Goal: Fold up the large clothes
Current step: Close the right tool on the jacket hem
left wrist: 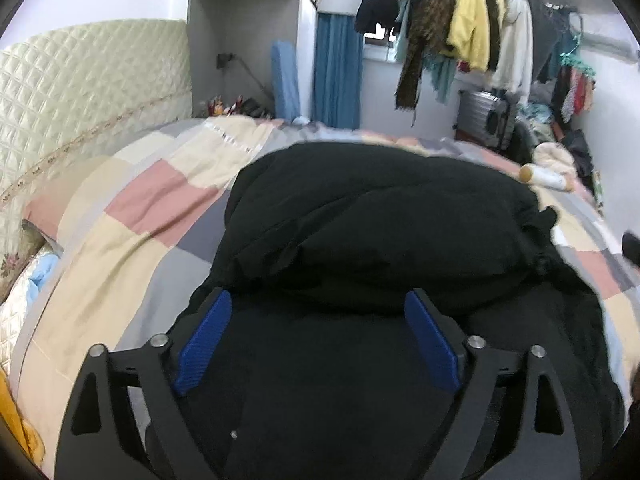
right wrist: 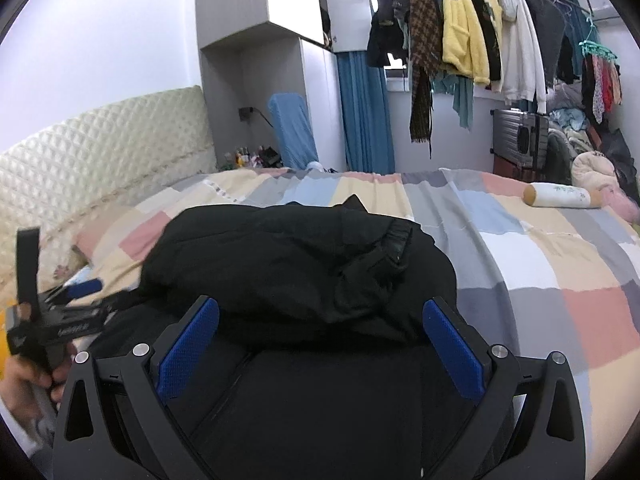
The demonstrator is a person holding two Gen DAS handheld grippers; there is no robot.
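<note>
A large black garment (left wrist: 380, 232) lies bunched in a thick fold on the patchwork bedspread (left wrist: 132, 216); it also shows in the right wrist view (right wrist: 304, 268). My left gripper (left wrist: 318, 304) is open, its blue pads (left wrist: 206, 340) spread over the garment's near edge and holding nothing. My right gripper (right wrist: 320, 312) is open too, with blue pads (right wrist: 452, 352) apart above the near part of the garment. The left gripper also shows in the right wrist view (right wrist: 76, 292), held in a hand at the garment's left edge.
A quilted cream headboard (left wrist: 80, 96) stands to the left. A white cylinder bottle (right wrist: 560, 196) lies on the bed's far right. A rack of hanging clothes (right wrist: 480, 32), a suitcase (right wrist: 520, 136) and a blue curtain (right wrist: 364, 116) stand behind the bed.
</note>
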